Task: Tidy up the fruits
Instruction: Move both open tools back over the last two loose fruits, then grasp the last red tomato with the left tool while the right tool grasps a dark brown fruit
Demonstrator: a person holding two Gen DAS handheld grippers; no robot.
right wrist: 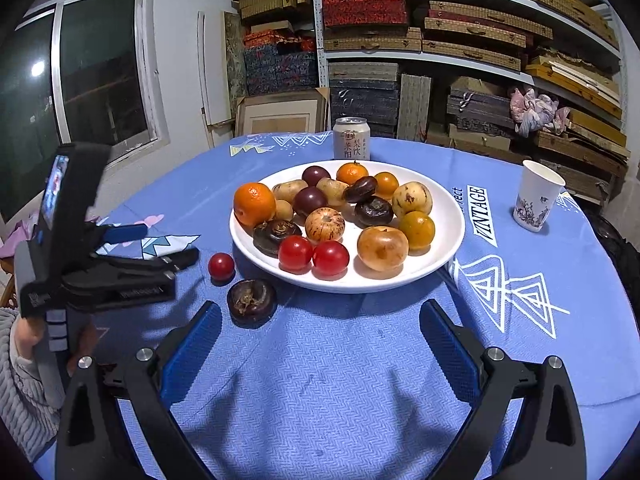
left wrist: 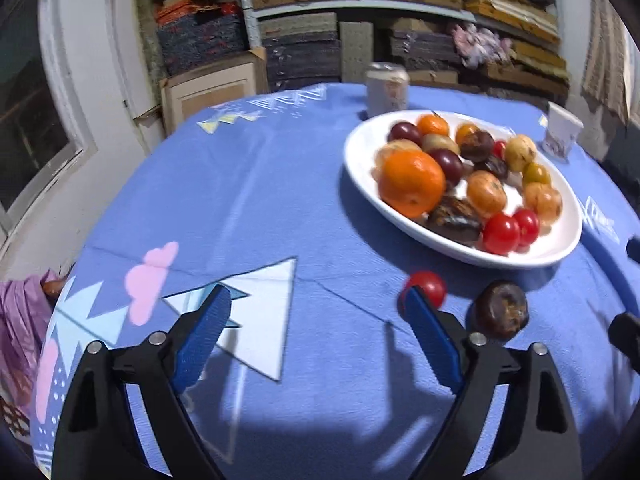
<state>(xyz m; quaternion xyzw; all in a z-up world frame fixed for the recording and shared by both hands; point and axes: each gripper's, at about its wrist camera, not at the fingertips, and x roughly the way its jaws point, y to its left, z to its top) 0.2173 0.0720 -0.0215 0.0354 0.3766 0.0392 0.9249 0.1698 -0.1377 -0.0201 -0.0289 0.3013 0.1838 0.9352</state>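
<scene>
A white plate (right wrist: 448,236) holds several fruits: oranges, tomatoes, dark chestnut-like fruits and pale ones. It also shows in the left wrist view (left wrist: 360,160). A loose red tomato (right wrist: 221,266) and a dark brown fruit (right wrist: 252,302) lie on the cloth in front of the plate. My left gripper (left wrist: 316,300) is open and empty; its right fingertip is just in front of the tomato (left wrist: 430,286), with the dark fruit (left wrist: 500,314) to the right. My right gripper (right wrist: 320,312) is open and empty, in front of the plate, with the left gripper (right wrist: 168,250) at its left.
A drink can (right wrist: 352,138) stands behind the plate. A paper cup (right wrist: 536,196) stands at the right. The round table has a blue patterned cloth (right wrist: 320,380). Shelves of boxes (right wrist: 460,40) and a window (right wrist: 80,72) lie beyond the table.
</scene>
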